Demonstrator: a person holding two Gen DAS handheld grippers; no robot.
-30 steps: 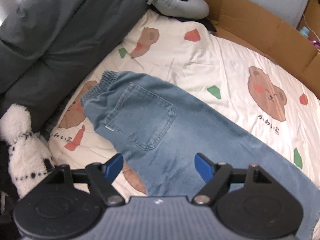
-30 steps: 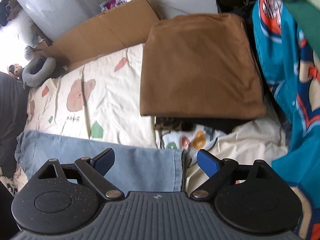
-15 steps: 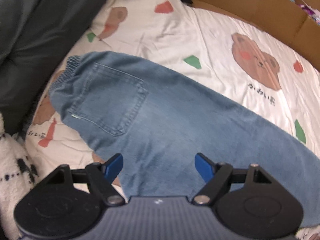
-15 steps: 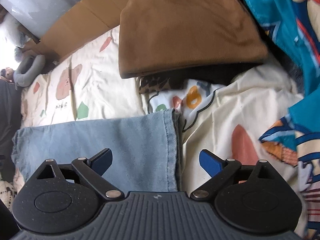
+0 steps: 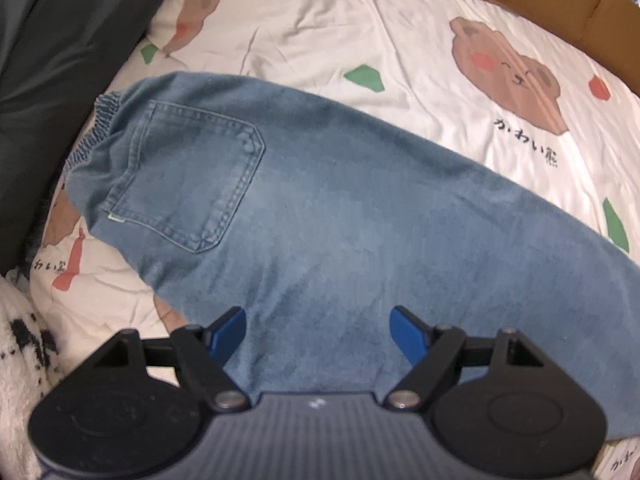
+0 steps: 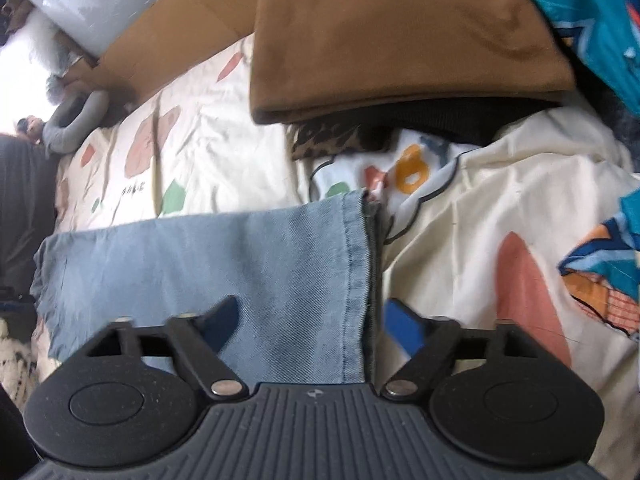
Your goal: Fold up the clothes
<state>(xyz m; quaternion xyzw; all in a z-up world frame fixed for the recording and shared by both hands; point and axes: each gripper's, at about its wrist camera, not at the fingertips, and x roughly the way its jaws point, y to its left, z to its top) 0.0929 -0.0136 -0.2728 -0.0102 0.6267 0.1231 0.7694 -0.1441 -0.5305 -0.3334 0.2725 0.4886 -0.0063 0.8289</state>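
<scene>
Right tool (image 6: 310,320) has dropped low over the hem end of the faded blue denim jeans (image 6: 224,264); jaws have just been narrowing, hem edge between them, pads not yet pressing. Left tool (image 5: 318,330), jaws wide, has sunk toward the seat below the back pocket (nothing gripped). Jeans lie flat along the bear-print bedsheet (image 5: 420,52). Likely a lengthwise fold starting. Clear sheet beyond; the brown folded garment (image 6: 400,40) crowds the hem side.
</scene>
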